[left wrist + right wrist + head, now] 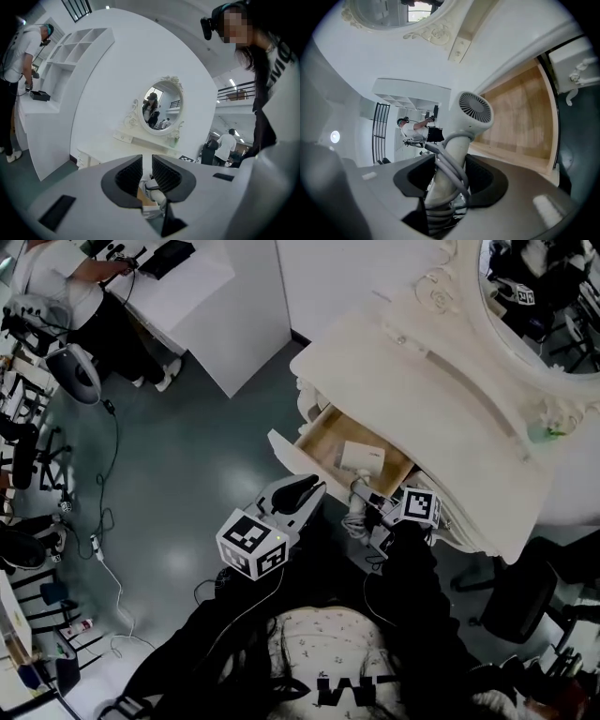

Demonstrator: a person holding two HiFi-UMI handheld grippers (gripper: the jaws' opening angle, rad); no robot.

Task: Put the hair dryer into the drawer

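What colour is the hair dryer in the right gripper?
The hair dryer is white, with a grey cord wrapped round its handle. It shows best in the right gripper view.

hair dryer (471, 112): white, round vented rear, grey cord (452, 164) coiled round handle, handle clamped in right gripper (451, 177), head over drawer | drawer (323, 437): pulled open, pale wood inside, white front

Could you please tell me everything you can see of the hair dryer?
The hair dryer is white, smooth plastic by its look, with a round slotted grille on its head. Its grey cord is wound around the handle. The right gripper has its jaws closed on handle and cord, holding the head over the open wooden drawer. Whether it touches the drawer is unclear.
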